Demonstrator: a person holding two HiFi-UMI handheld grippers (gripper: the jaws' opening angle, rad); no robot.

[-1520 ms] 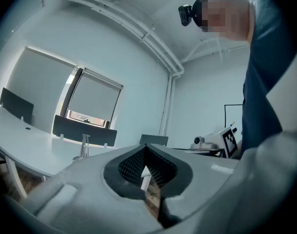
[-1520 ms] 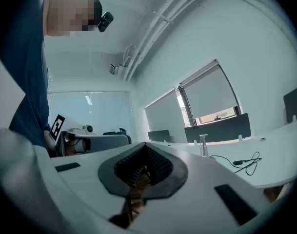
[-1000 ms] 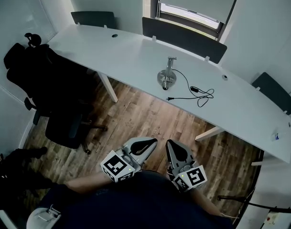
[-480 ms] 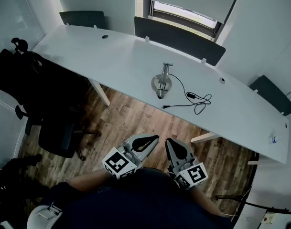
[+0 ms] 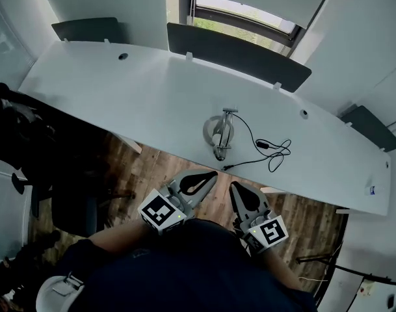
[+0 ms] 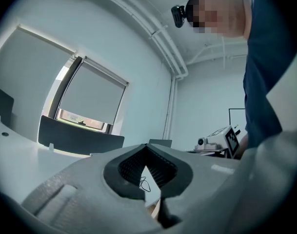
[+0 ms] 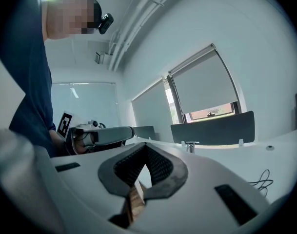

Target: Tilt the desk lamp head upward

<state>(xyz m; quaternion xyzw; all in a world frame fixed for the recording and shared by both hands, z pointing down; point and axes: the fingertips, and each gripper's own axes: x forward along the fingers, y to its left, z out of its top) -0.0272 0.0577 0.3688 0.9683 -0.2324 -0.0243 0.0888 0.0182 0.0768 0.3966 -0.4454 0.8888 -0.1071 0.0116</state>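
Note:
The silver desk lamp (image 5: 220, 132) stands on the white desk (image 5: 119, 96), with a round base and its head lying low toward the desk's front edge. A black cable (image 5: 272, 149) coils to its right. My left gripper (image 5: 212, 173) and right gripper (image 5: 234, 185) are both shut and empty. They are held close to the person's body, over the wood floor just short of the desk. In the right gripper view the lamp's top (image 7: 191, 145) shows beyond the shut jaws. In the left gripper view only the cable (image 6: 144, 183) shows below the jaw tips.
Dark divider panels (image 5: 237, 54) line the desk's back edge under a window. A black office chair (image 5: 15, 129) stands at the left. A small object (image 5: 369, 188) lies at the desk's far right end. Wood floor (image 5: 152, 174) runs under the desk.
The view has moved closer to the desk, so the lamp now sits nearer and just ahead of the grippers. Both grippers stay shut and side by side.

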